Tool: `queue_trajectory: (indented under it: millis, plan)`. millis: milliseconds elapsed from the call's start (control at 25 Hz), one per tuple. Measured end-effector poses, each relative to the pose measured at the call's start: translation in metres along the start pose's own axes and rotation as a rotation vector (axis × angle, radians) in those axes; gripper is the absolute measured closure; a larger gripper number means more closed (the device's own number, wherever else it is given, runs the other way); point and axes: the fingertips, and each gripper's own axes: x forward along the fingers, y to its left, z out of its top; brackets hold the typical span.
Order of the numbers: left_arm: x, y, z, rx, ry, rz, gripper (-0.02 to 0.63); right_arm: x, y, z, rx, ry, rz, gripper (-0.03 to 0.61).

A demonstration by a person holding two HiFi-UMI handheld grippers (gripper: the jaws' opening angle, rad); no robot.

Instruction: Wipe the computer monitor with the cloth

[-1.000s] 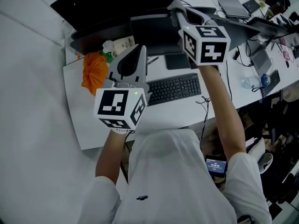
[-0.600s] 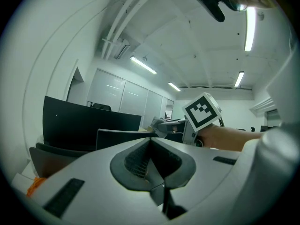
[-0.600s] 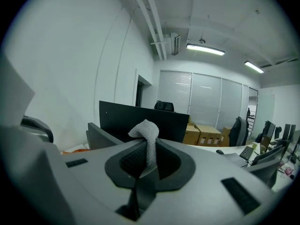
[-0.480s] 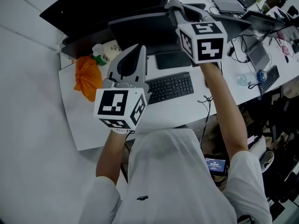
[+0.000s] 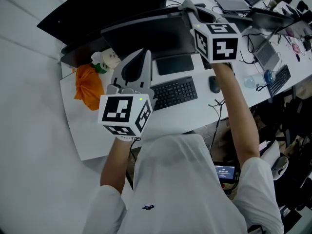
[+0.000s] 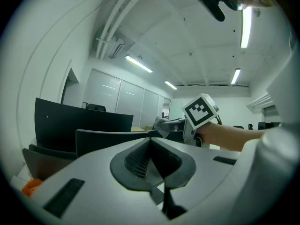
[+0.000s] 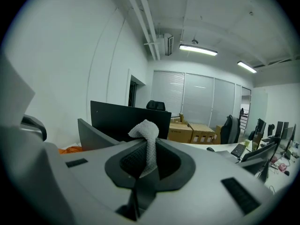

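The dark computer monitor [image 5: 146,33] stands at the back of the white desk, its top edge towards me. My right gripper [image 5: 187,8] is raised at the monitor's upper right corner, shut on a pale grey-white cloth [image 5: 185,5]. In the right gripper view, the cloth [image 7: 147,137] sticks up from between the shut jaws, with the monitor [image 7: 93,132] low on the left. My left gripper [image 5: 145,52] hovers above the desk in front of the monitor, shut and empty. The left gripper view shows its jaws closed [image 6: 151,142], with the right gripper's cube [image 6: 201,114] beyond.
A larger black screen [image 5: 107,6] stands behind the monitor. On the desk [image 5: 92,130] lie a black keyboard [image 5: 170,92], a mouse [image 5: 213,84], a dark pad [image 5: 174,63], an orange bundle [image 5: 87,87] and a small bottle [image 5: 105,60]. More desks with laptops and cables crowd the right.
The head view has swung, so the desk sits further left and the mouse now shows. The right gripper, still holding the cloth, has shifted slightly right along the monitor. The left gripper has barely moved.
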Motion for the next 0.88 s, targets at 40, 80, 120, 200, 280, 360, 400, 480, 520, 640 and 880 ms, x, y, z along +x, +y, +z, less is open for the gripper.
queue_trajectory:
  millis: [40,80,120,200,280,360,400,480,520,640,880]
  plan:
    - [0.001,-0.003,0.0,0.002,0.002,-0.001,0.595,-0.001,-0.004,-0.001,0.004,0.0,-0.001,0.537]
    - [0.002,-0.005,-0.001,0.003,0.004,-0.002,0.595,-0.002,-0.008,-0.002,0.007,0.001,-0.003,0.537]
    - [0.002,-0.007,-0.002,0.005,0.006,-0.004,0.595,-0.003,-0.012,-0.003,0.011,0.002,-0.006,0.537]
    - [0.004,-0.01,-0.002,0.009,0.01,-0.005,0.595,-0.003,-0.02,-0.005,0.02,0.003,-0.01,0.537]
    - [0.007,-0.013,-0.002,0.01,0.009,-0.005,0.595,-0.005,-0.027,-0.006,0.028,0.004,-0.012,0.537]
    - [0.009,-0.019,-0.001,0.012,0.008,-0.007,0.595,-0.008,-0.036,-0.008,0.031,0.003,-0.016,0.537]
    - [0.011,-0.022,-0.001,0.013,0.009,-0.009,0.595,-0.009,-0.041,-0.009,0.034,0.004,-0.018,0.537]
    - [0.014,-0.027,-0.001,0.017,0.011,-0.012,0.595,-0.011,-0.053,-0.012,0.044,0.007,-0.025,0.537]
    - [0.015,-0.029,-0.001,0.019,0.014,-0.013,0.595,-0.012,-0.058,-0.014,0.052,0.013,-0.029,0.537]
    - [0.021,-0.034,-0.003,0.024,0.022,-0.016,0.595,-0.012,-0.073,-0.022,0.076,0.021,-0.03,0.537]
    - [0.033,-0.046,-0.005,0.036,0.038,-0.025,0.595,-0.021,-0.103,-0.025,0.068,0.014,-0.061,0.537]
